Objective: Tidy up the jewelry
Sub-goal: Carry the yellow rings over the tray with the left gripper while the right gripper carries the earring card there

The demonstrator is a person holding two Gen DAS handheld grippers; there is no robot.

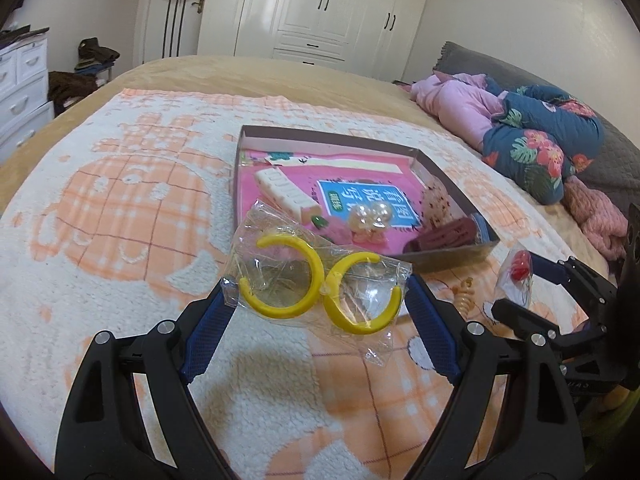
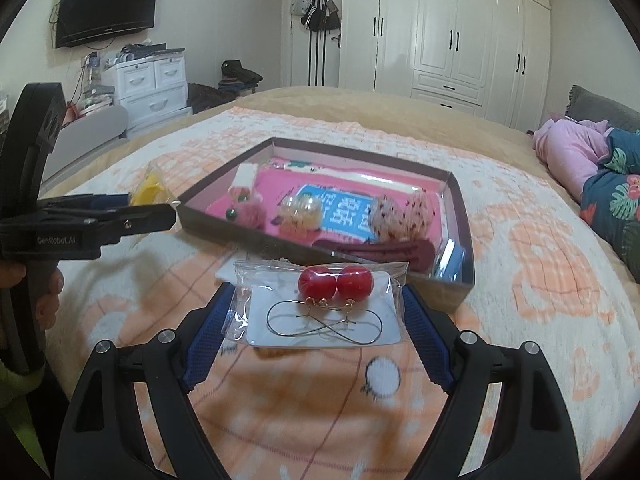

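My left gripper (image 1: 318,286) is shut on a clear bag of yellow hoop earrings (image 1: 316,292), held by its edges between the blue pads (image 1: 208,328) above the blanket. My right gripper (image 2: 318,290) is shut on a clear bag of red ball earrings (image 2: 336,284) on a white card. Just beyond both lies an open shallow box (image 1: 448,260) (image 2: 456,292) with a pink lining. In it are pearl earrings (image 1: 370,216), a white piece (image 1: 284,192), speckled pom earrings (image 2: 400,216) and a dark red clip (image 1: 440,236). Each view shows the other gripper (image 1: 518,284) (image 2: 152,202) at its side.
A small gold spiral piece (image 1: 464,300) lies on the orange-and-white blanket (image 1: 120,240) near the box's front corner. Folded pink and floral bedding (image 1: 540,140) is piled at the right. White drawers (image 2: 152,84) and a wardrobe (image 2: 452,28) stand beyond the bed.
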